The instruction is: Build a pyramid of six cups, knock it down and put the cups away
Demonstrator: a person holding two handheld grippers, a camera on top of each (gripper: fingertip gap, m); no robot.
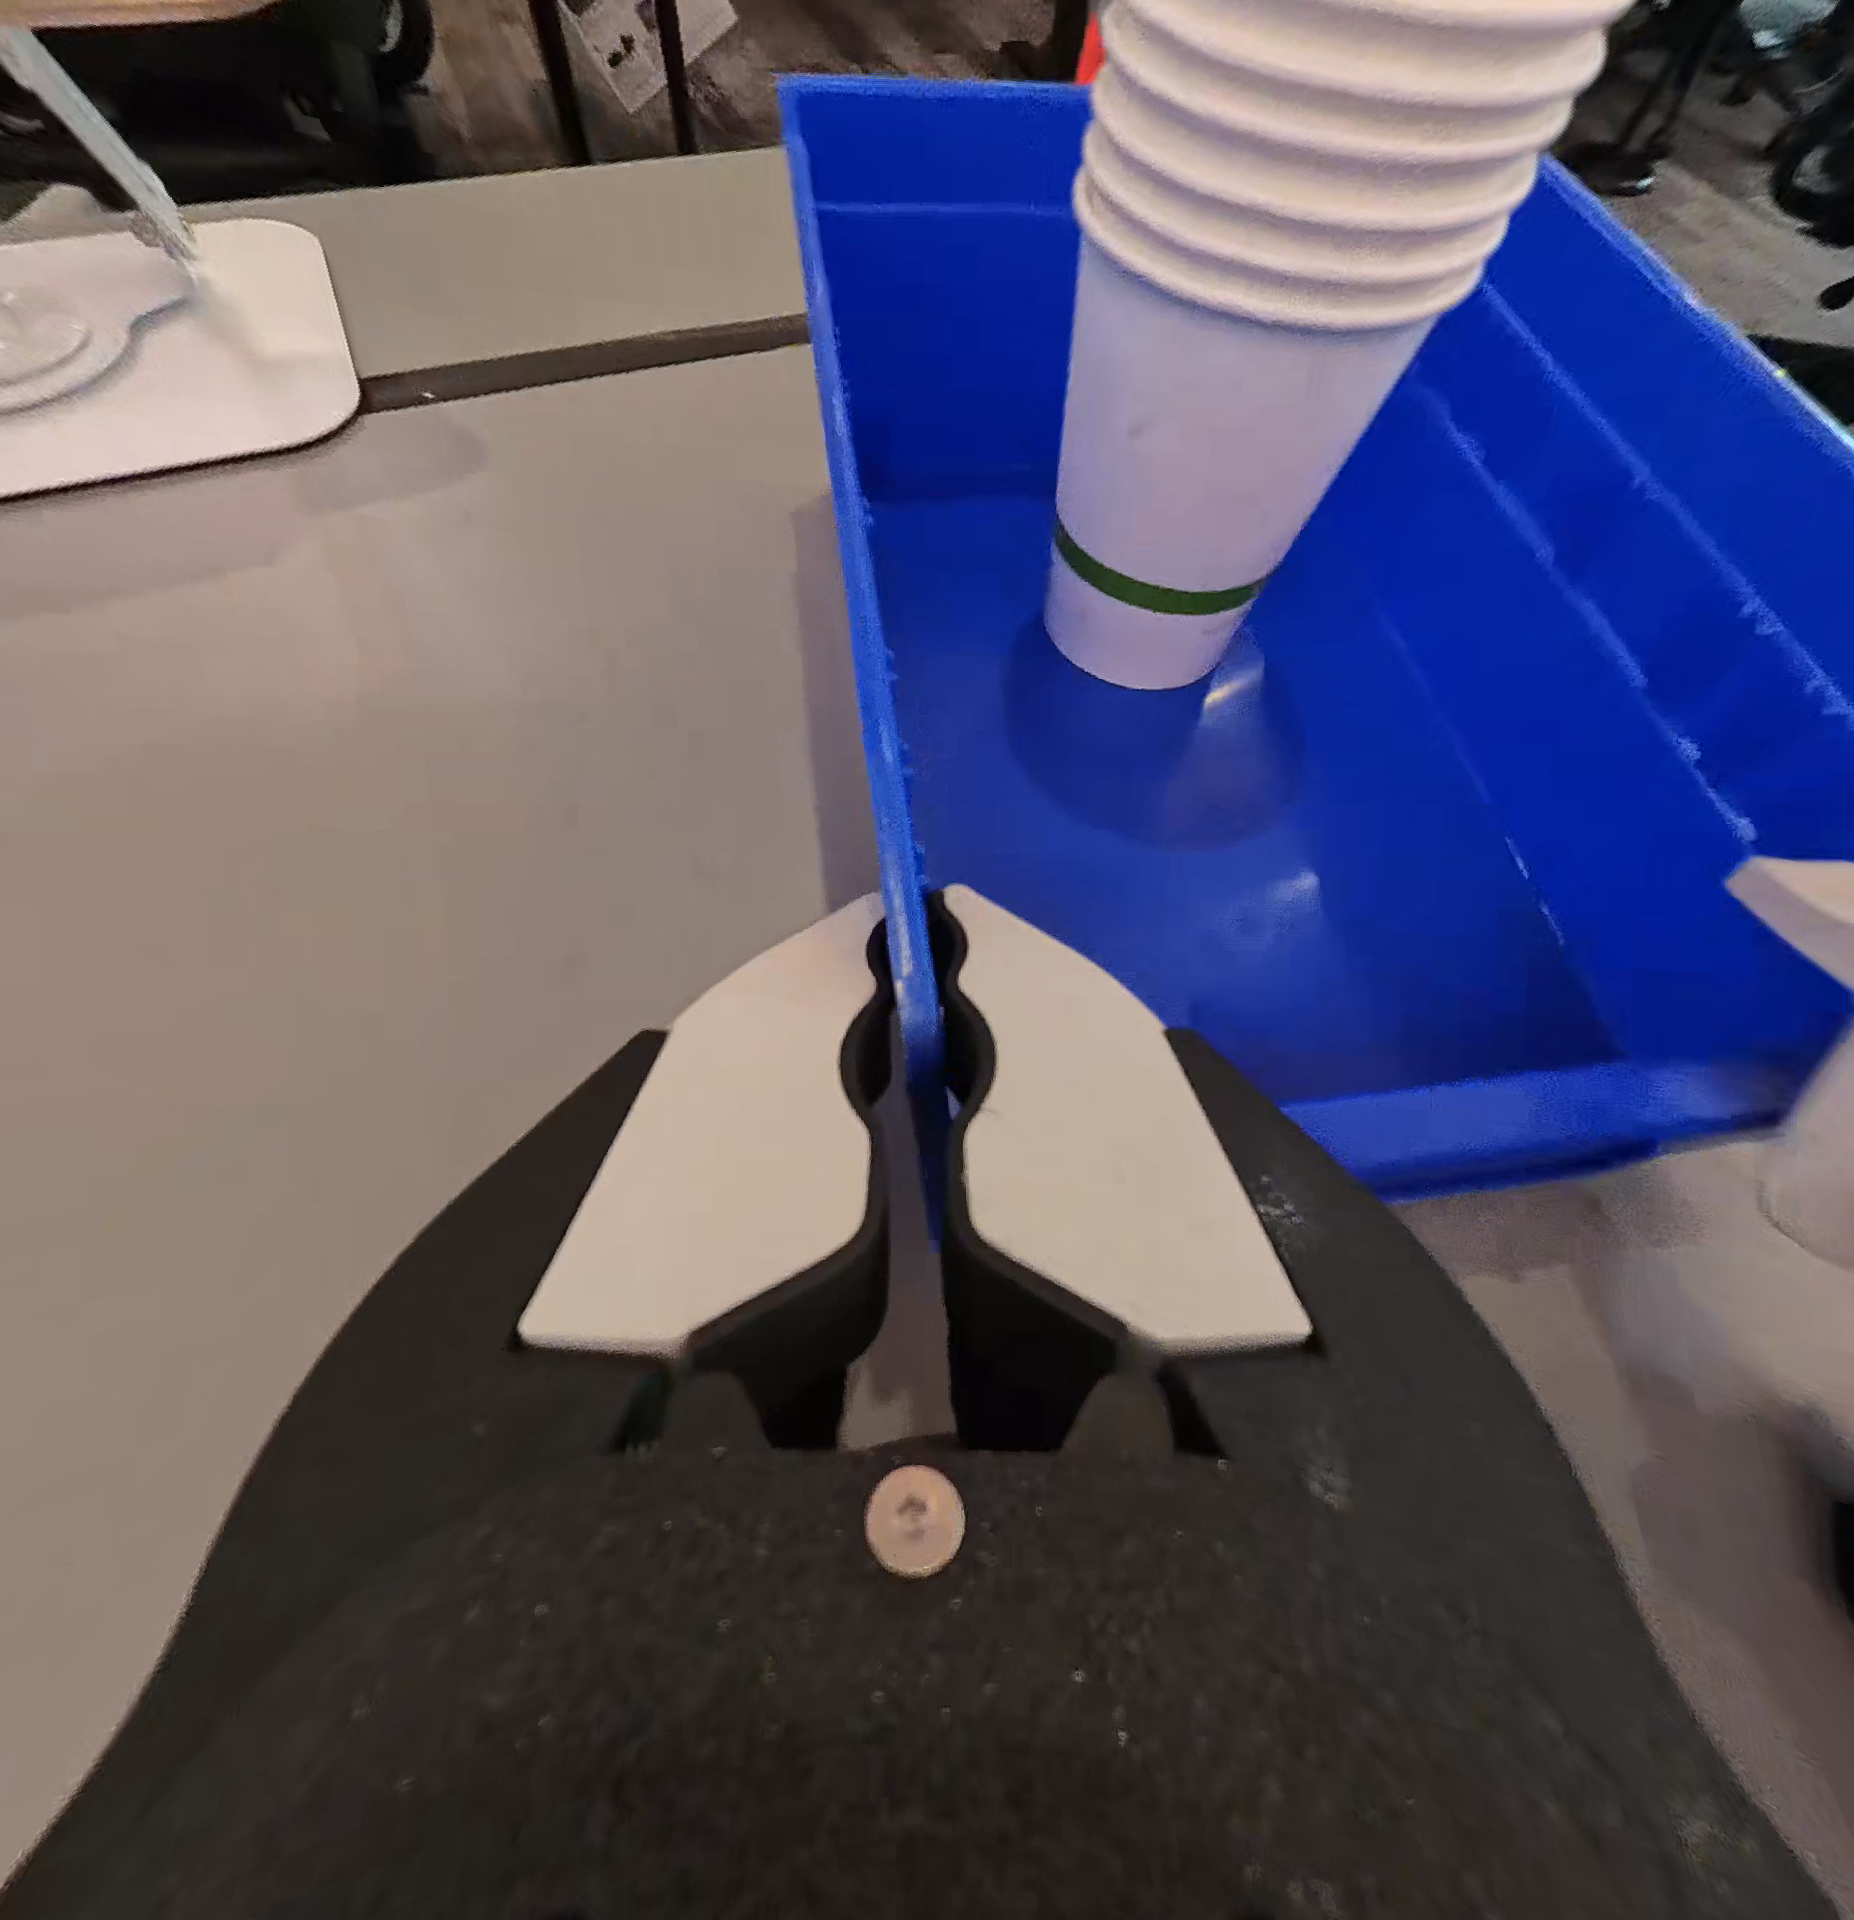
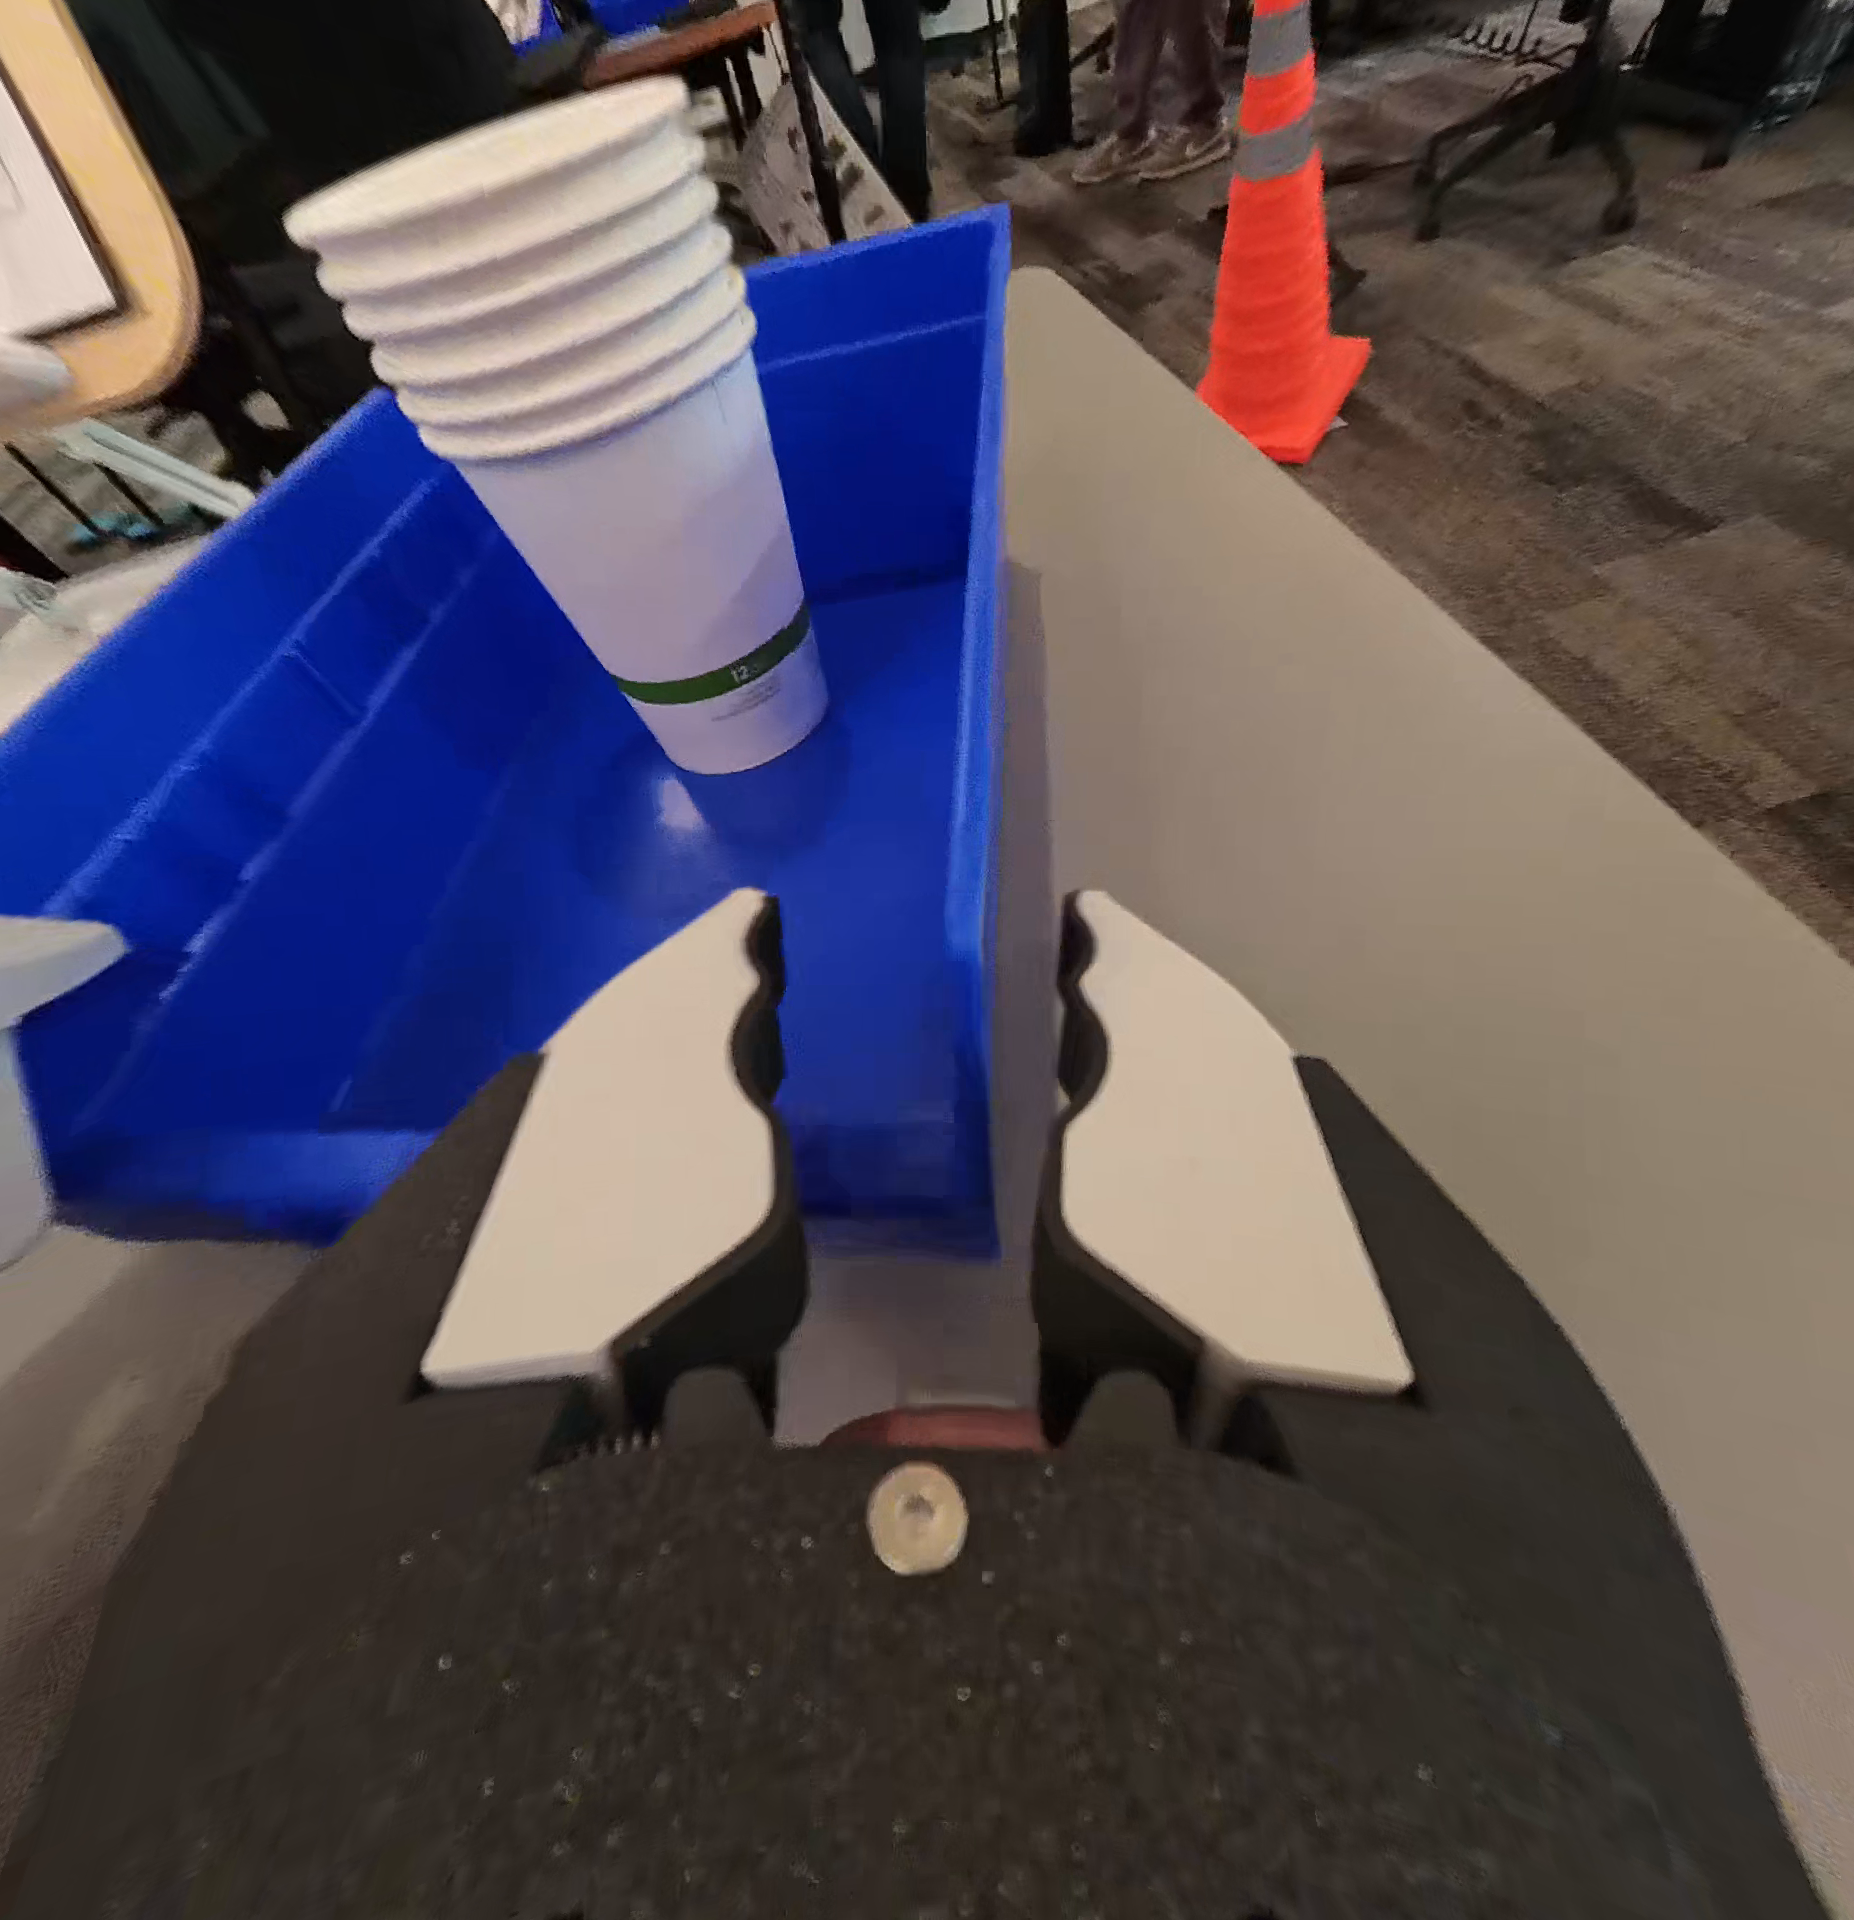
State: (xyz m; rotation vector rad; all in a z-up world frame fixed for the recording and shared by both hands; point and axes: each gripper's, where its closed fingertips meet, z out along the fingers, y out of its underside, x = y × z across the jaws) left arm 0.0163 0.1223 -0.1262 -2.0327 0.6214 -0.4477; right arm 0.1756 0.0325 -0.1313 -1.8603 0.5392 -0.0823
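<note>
Left gripper (image 1: 918,935) jaws astride bin wall (image 1: 907,883).

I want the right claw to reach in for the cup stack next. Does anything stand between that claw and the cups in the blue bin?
Partly. The right claw, open, straddles the blue bin side wall. Inside that wall, the bin floor up to the cup stack looks bare. The left claw grips the opposite wall, off that path.

White paper cups (image 2: 590,416) sit nested in one stack, rims up, the bottom one ringed with a green band; the stack stands upright inside the blue bin (image 2: 279,831), near its far end.
</note>
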